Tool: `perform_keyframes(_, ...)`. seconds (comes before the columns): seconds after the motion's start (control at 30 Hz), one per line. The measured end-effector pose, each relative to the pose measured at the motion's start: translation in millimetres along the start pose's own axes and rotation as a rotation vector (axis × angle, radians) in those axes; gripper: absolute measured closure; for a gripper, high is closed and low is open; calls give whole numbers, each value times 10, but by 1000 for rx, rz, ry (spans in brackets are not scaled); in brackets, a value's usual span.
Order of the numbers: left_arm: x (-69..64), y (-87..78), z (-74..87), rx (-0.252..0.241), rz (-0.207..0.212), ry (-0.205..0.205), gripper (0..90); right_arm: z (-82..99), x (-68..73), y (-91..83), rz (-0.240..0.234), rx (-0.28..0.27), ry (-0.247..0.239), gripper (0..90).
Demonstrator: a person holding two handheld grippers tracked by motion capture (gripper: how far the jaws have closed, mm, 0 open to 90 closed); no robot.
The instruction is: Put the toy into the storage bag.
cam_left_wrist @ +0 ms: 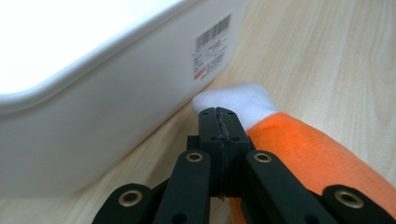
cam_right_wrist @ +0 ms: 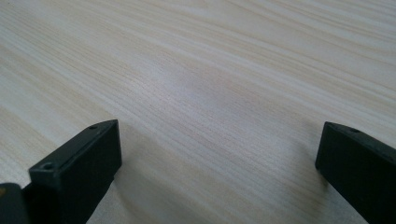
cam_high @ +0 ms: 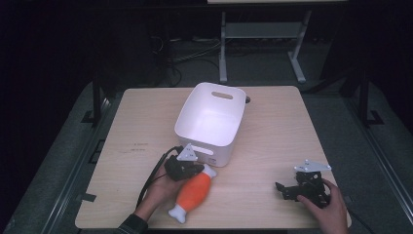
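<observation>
- While the left gripper [cam_high: 191, 168] sits just in front of the near wall of the white bin [cam_high: 213, 116], its 2 jaws are pressed flat together with nothing between them, as the left gripper view [cam_left_wrist: 219, 123] makes plain.
- The orange plush toy [cam_high: 195, 191], with white ends, lies on the wooden surface [cam_high: 272, 146] touching or all but touching that gripper, just to its right and nearer the person.
- The toy's long axis runs on a diagonal: its far white tip [cam_left_wrist: 236, 100] points up toward the bin's near right corner, its near white tip [cam_high: 177, 213] toward the near edge of the surface.
- In the left gripper view the clenched jaws lie alongside the toy's far end, with the bin wall close on the other side; the gripper is beside the toy, not around it.
- The right gripper [cam_high: 287, 187] rests well apart at the near right of the surface, jaws spread wide over bare wood [cam_right_wrist: 210, 93] and grasping nothing.
- The left hand [cam_high: 160, 187] is by far the nearer to the toy, so I judge a pick-up falls to it: the jaws would need to open and straddle the toy across its diagonal, probably at the orange middle.
- The bin stands just beyond, open side up, so a lift into it looks short.
</observation>
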State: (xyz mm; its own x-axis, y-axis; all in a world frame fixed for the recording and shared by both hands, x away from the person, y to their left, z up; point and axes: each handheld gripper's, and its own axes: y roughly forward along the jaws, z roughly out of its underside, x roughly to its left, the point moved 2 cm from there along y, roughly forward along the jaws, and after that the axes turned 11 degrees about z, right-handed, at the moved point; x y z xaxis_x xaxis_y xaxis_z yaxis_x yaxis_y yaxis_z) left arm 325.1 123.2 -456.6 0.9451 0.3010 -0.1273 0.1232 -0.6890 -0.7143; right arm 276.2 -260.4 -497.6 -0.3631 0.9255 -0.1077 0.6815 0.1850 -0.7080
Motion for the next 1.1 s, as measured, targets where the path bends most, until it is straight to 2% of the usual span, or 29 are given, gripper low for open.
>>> perform_keyframes(0.13, -40, 35, -32, -8, 12, 3, 896, 0, 0, 0, 0, 0, 0, 0)
perform_keyframes(0.5, -168, 162, -137, 13, 65, 53, 897, 0, 0, 0, 0, 0, 0, 0)
perform_keyframes(0.77, -241, 219, -189, 18, 93, 71, 896, 0, 0, 0, 0, 0, 0, 0)
perform_keyframes(0.87, -238, 208, -197, 18, 94, 76, 896, 0, 0, 0, 0, 0, 0, 0)
perform_keyframes(1.0, -218, 129, -211, 3, 94, 59, 893, 0, 0, 0, 0, 0, 0, 0)
perform_keyframes(1.1, -187, 40, -206, -16, 100, 40, 847, 0, 0, 0, 0, 0, 0, 0)
